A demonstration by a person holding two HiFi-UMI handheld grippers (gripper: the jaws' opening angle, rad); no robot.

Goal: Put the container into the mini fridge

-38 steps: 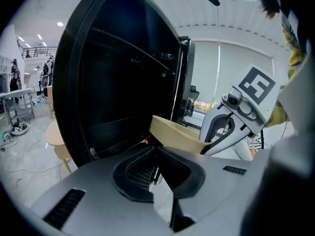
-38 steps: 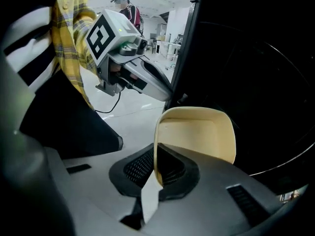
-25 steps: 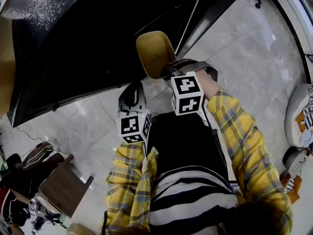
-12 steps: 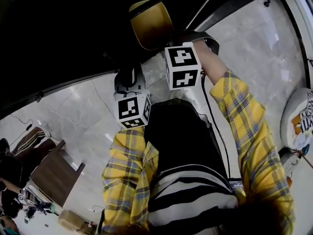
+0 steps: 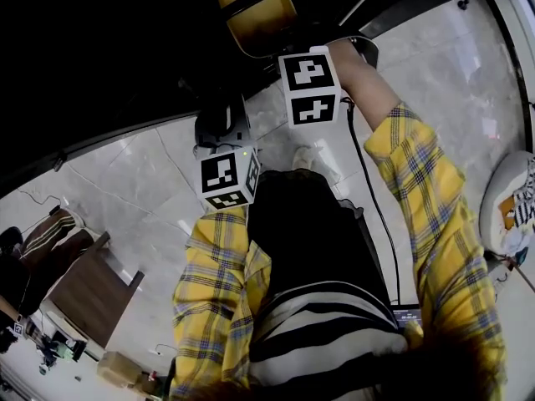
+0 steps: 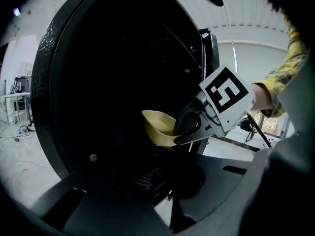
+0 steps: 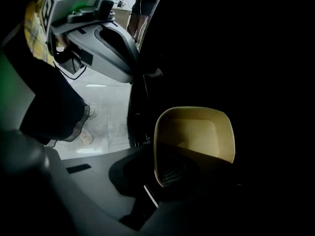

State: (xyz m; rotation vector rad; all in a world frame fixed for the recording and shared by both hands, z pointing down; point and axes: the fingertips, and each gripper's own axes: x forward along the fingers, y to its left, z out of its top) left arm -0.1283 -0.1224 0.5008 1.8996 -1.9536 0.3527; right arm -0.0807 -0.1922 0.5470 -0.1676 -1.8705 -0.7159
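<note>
Right now the right gripper [image 5: 288,47] is clamped on the near rim of the yellow container [image 7: 194,141], holding it up in the dark mouth of the mini fridge [image 5: 100,73]. I cannot tell whether the container touches a shelf. The left gripper [image 5: 219,119] hangs just beside it, lower, its jaws drawn together with nothing between them, pointing at the fridge.

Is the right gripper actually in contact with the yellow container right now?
Touching. The left gripper view shows the right gripper with its jaws clamped on the rim of the yellow container, no gap between them.
</note>
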